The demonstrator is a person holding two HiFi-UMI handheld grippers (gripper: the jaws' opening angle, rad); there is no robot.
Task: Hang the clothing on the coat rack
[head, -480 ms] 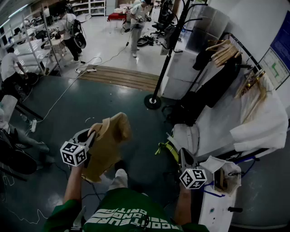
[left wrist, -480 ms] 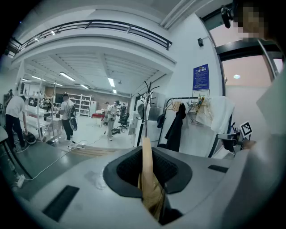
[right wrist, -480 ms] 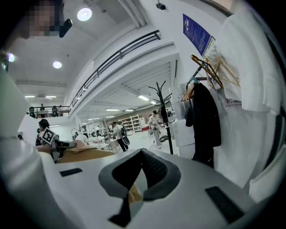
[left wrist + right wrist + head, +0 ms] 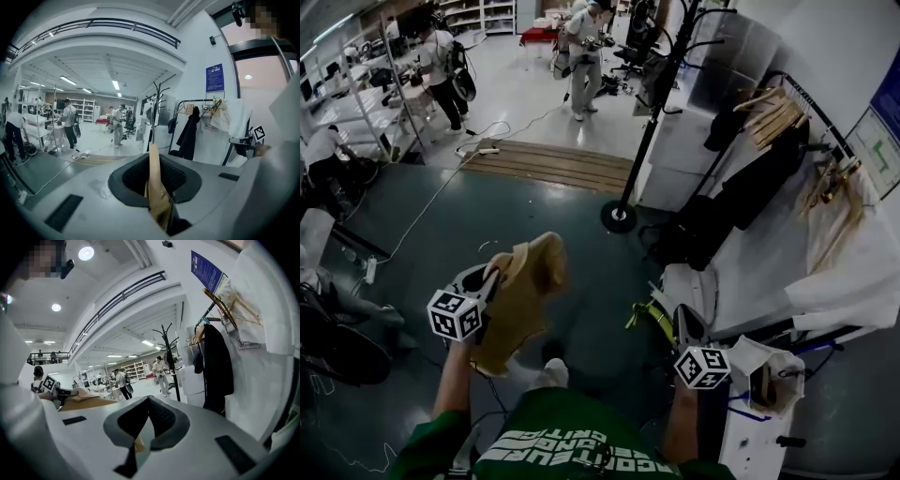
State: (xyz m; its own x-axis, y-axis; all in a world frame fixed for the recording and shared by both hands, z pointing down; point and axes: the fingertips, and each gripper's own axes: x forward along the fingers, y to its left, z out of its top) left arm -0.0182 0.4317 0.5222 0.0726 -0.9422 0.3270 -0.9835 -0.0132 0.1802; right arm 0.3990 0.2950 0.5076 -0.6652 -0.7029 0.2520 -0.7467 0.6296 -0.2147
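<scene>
Mid-carry: your left tool (image 4: 153, 161) clamps the tan garment (image 4: 520, 291), right tool (image 4: 149, 400) closed; head for the coat rack (image 4: 648, 127) at 1 o'clock.

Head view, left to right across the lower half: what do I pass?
From the left: left hand-held gripper → tan cloth garment clamped in it → round black base of the coat rack → right hand-held gripper → crumpled white bag.

Your left gripper (image 4: 490, 277), held out low on a bare forearm (image 4: 453, 389), has its jaws clamped on a fold of tan garment (image 4: 523, 295); your right gripper (image 4: 684, 328), level alongside, jaws closed, tips meeting
</scene>
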